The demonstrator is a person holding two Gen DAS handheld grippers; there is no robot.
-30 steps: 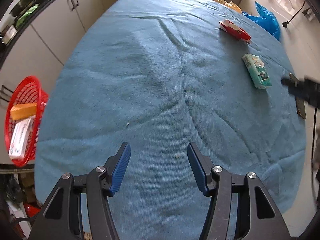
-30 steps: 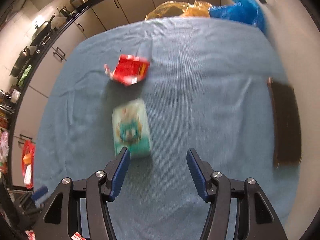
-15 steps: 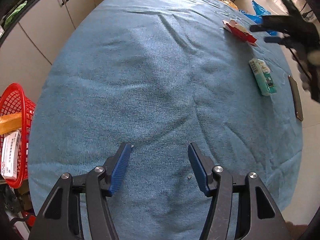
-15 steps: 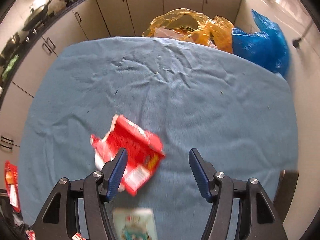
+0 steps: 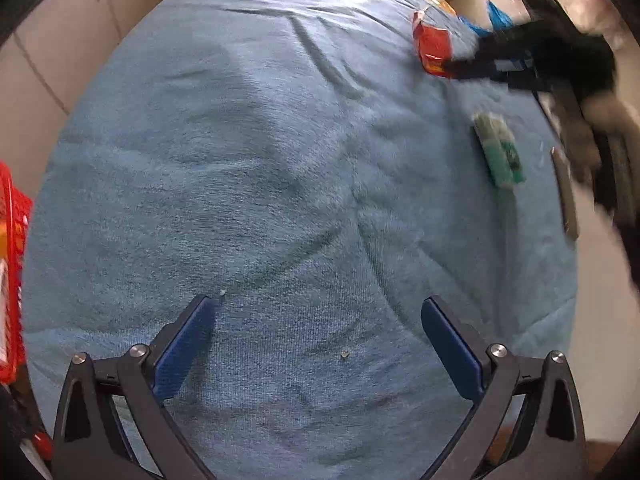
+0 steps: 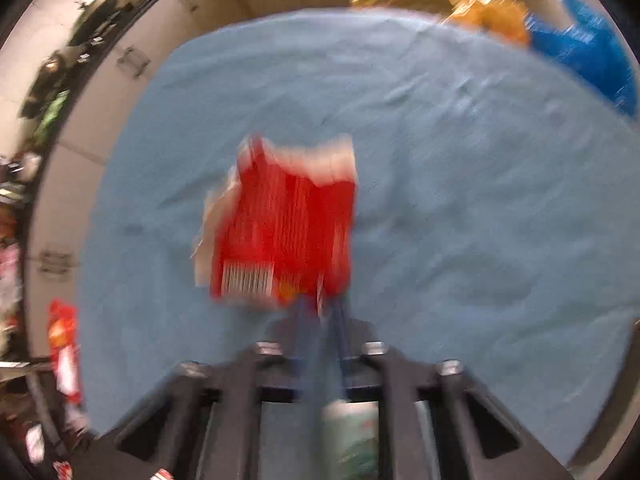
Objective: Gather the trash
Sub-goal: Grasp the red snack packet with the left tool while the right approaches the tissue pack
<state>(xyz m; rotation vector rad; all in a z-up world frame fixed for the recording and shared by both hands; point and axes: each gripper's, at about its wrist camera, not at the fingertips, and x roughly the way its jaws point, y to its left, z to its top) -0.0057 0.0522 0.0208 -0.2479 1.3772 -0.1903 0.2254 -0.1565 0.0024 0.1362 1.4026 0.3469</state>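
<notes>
Right gripper (image 6: 320,308) clamped on lower edge of red wrapper (image 6: 288,220), over blue-clothed table (image 5: 260,160). Left gripper (image 5: 316,336) opening wide, nothing between jaws, above bare cloth. Red basket (image 5: 12,240) at table's left edge already holding some trash. Green packet (image 5: 500,152) not yet collected. Right view blurred; wrapper print unreadable, basket cut off, dark flat thing (image 5: 564,196) at right edge unidentifiable.
</notes>
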